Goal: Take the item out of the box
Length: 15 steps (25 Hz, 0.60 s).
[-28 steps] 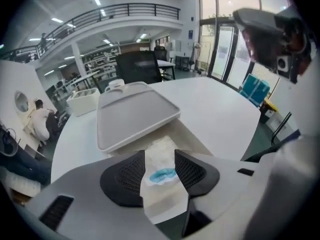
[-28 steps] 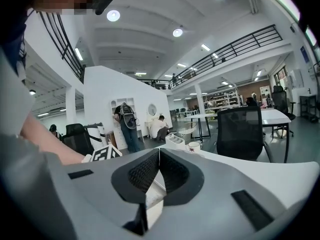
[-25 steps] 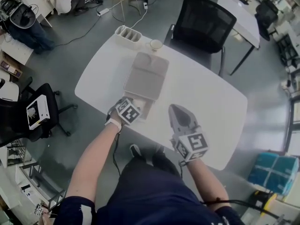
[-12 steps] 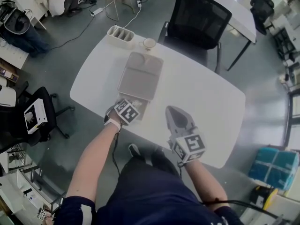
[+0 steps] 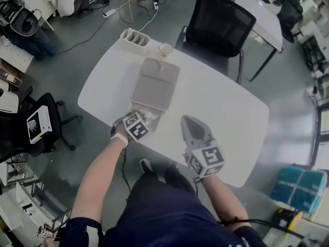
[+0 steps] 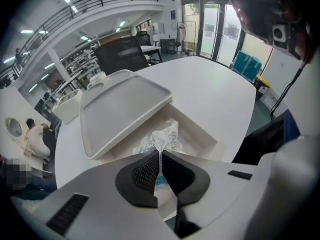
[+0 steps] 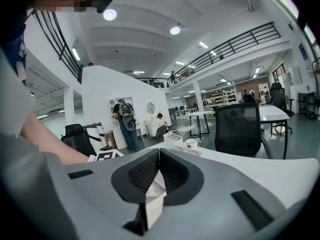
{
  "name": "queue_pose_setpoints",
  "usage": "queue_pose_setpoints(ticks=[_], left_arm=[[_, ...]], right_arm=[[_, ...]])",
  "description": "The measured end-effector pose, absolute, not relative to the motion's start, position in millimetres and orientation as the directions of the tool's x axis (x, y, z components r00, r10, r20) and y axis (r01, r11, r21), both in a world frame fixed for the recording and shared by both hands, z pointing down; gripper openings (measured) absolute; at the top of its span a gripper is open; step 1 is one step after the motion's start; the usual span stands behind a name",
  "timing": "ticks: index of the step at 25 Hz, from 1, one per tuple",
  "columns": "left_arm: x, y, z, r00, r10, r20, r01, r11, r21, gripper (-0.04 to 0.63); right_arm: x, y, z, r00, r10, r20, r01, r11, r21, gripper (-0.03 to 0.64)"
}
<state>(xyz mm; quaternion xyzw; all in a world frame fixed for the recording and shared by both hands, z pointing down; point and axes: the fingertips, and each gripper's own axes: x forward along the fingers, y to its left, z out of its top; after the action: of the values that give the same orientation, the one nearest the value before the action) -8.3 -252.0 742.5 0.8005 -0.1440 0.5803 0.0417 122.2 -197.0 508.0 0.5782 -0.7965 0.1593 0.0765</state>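
An open beige box (image 5: 159,117) lies on the white table (image 5: 226,112) with its lid (image 5: 154,82) propped up behind it. In the left gripper view the lid (image 6: 122,109) leans over the box's tray (image 6: 202,134). A crumpled clear plastic bag with print (image 6: 165,136) lies in the tray. My left gripper (image 6: 160,156) reaches into the box (image 5: 146,118) and is shut on the bag's top edge. To the right of the box, my right gripper (image 5: 188,121) hovers over the table, and its jaws (image 7: 157,156) are shut with nothing between them.
A white cup (image 5: 165,49) and a divided white holder (image 5: 134,37) stand at the table's far end. A black mesh chair (image 5: 218,22) is behind the table, another black chair (image 5: 43,125) to the left. The person's legs are at the near table edge.
The left gripper's jaws have shut on the plastic bag in the box. The right gripper has barely moved.
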Motion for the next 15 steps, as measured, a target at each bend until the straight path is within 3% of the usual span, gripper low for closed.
queue_pose_setpoints(ticks=[15], left_arm=[[-27,-262,644,0.449,-0.408,0.795,-0.471,-0.864,-0.178,0.040]], right_arm=[[100,-210,495,-0.378,-0.882,0.282,-0.925,0.350,-0.147,0.017]])
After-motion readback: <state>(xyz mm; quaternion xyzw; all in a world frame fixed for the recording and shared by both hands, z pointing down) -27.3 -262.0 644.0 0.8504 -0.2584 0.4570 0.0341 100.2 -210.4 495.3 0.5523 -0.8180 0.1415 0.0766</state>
